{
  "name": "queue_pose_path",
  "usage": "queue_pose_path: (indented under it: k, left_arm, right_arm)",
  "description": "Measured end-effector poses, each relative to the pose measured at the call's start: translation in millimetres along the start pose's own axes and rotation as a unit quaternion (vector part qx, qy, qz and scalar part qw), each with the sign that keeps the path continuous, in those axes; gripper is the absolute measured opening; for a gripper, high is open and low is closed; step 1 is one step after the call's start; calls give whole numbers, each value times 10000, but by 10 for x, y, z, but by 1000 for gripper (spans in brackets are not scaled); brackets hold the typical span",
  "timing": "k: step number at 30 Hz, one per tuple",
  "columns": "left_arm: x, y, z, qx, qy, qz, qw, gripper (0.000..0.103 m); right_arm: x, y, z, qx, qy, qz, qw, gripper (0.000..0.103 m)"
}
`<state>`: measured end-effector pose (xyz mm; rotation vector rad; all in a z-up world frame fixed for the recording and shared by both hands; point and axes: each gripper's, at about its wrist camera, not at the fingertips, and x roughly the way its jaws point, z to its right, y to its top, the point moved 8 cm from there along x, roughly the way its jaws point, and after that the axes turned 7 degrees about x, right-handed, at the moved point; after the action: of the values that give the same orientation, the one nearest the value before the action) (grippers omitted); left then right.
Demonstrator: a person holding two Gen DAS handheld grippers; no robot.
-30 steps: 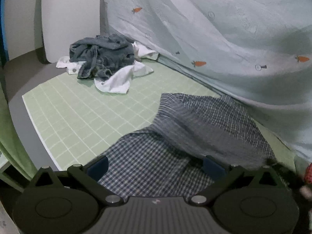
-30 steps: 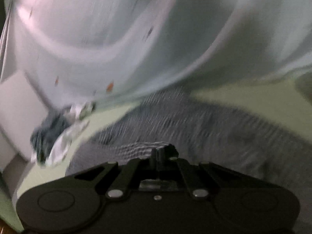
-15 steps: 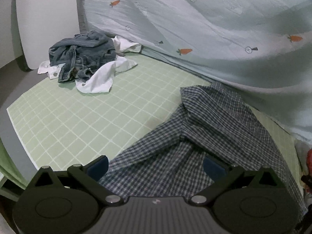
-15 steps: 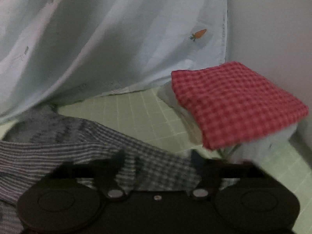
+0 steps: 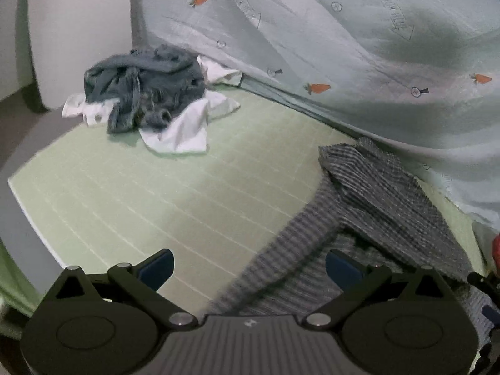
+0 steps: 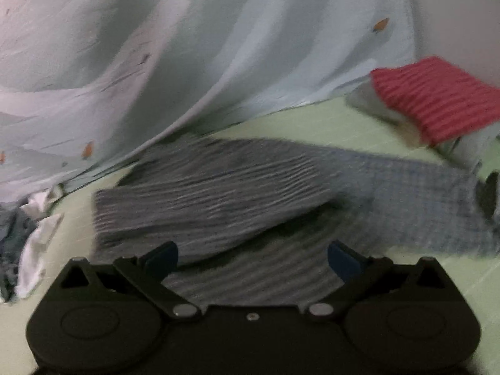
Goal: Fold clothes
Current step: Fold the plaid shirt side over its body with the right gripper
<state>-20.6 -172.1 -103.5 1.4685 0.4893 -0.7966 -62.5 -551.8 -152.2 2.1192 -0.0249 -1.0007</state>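
A grey-blue checked shirt [image 5: 384,206] lies on the green grid mat [image 5: 131,193], with one part folded over its body. My left gripper [image 5: 249,268] is open just above the mat; the shirt's edge lies under its right finger [image 5: 342,268] and bare mat under the left one. In the blurred right wrist view the same shirt [image 6: 218,193] spreads out in front, the folded flap on top. My right gripper [image 6: 252,259] is open low over the shirt with nothing between its fingers.
A heap of denim and white clothes [image 5: 147,93] sits at the mat's far left corner. A folded red checked cloth [image 6: 437,103] rests on pale folded items at the far right. A pale blue carrot-print sheet [image 5: 343,47] hangs along the back.
My right gripper, shut a second ago, has opened and now hangs over the shirt. The left gripper has drifted left, so the shirt now lies mostly to its right.
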Motion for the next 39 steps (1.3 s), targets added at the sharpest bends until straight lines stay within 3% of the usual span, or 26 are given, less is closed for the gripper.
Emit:
queue_pose_path:
  k: [9,13,19,22,24,25,27,28,34,39]
  left_arm:
    - [168,326,-860,472,-615,-34,9970,102]
    - [211,407,-1186,801,-723,-73,9941,102]
    - [251,289,-1505,1143,-877,-339,9890,102]
    - [250,232,-1601,1214,-936,-409,9873,102]
    - [237,208,-1639,1231,-971,-425,9867,102]
    - [226,197,-1658,1245,-986,-424,9864,102]
    - [199,188,-1671,1270,-983,-402,9862,102]
    - [188,176,-1658,1253,-987,-402,9864,102]
    - [122,98,-1561,1113,-1019,-417,9877,102]
    - [35,6,-1360,1054,-1070,-416,9878,102]
  right_arm:
    - [-33,-1243,-1105,265,328,-965,9944,95]
    - [-89,-1828,-1534,340,436,-1315,9898,93]
    - [-142,-2496,-2057,124,631,-1943,9788,75]
    - [-169,-2607,-2151,68,651,-1990,9778,63]
    - [-176,-2646,-2193,13,658,-1989,9778,43]
    - [-175,-2657,-2210,-20,660,-1984,9779,40]
    - [-175,-2687,-2233,-50,732,-2004,9770,16]
    - [-179,-2701,-2234,-57,776,-2013,9764,10]
    - [-277,-2618,-2114,29,931,-1807,9791,2]
    - [-483,-2360,-1979,189,1624,-1529,9746,2]
